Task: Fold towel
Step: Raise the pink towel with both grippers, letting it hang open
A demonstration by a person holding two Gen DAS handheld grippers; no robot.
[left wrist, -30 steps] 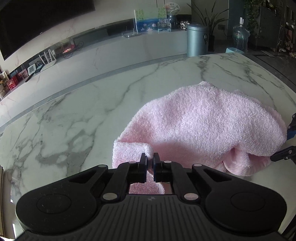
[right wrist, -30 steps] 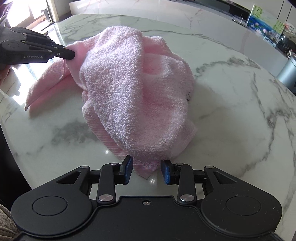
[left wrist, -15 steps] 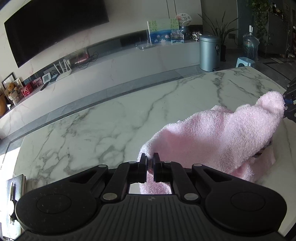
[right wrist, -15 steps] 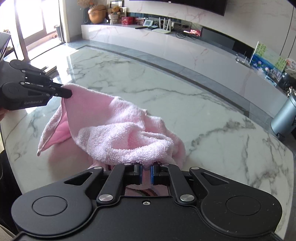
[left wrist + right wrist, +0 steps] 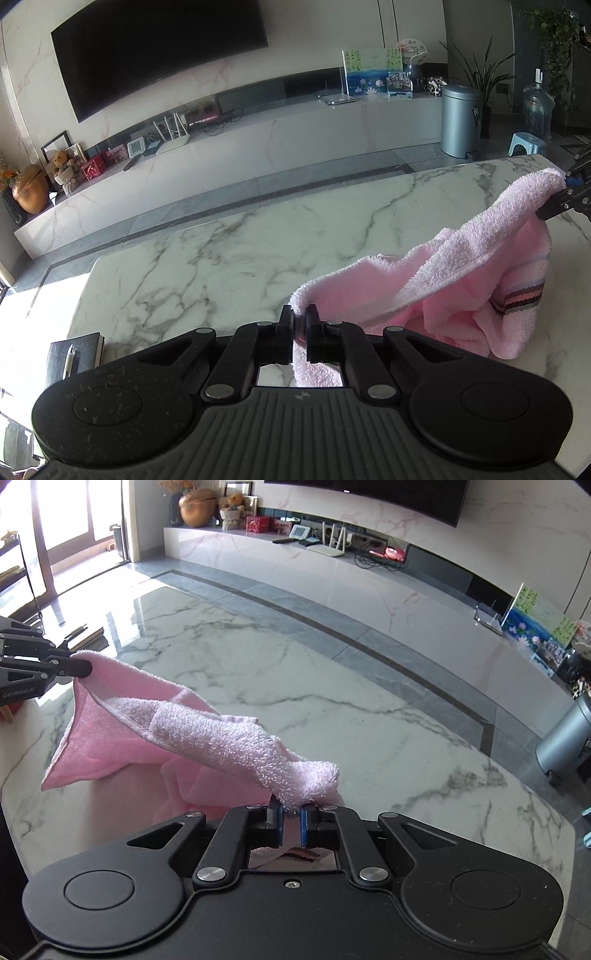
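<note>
**Towel slung between two clamped grippers above marble table**

Towel (image 5: 461,280) corners are pinched on both sides. The left gripper (image 5: 299,320) has its jaws closed tight on one pink edge, with a strip of cloth hanging down between the fingers. The right gripper (image 5: 291,810) is likewise clamped on a bunched terry corner, blue pads pressing the fabric from either side.

Between the two, the pink towel sags in a loose hammock above the white marble table (image 5: 221,266). In the left wrist view its lower fold, marked with a band of dark stripes, droops toward the tabletop near the right gripper; whether it touches the marble cannot be told. In the right wrist view a flat flap hangs below the left gripper (image 5: 79,667), near the table's edge.

A dark notebook (image 5: 75,354) with a pen lies on the table's near left corner. Beyond the table stand a silver bin (image 5: 461,120) and a long low console beneath a wall-mounted television (image 5: 159,48).
</note>
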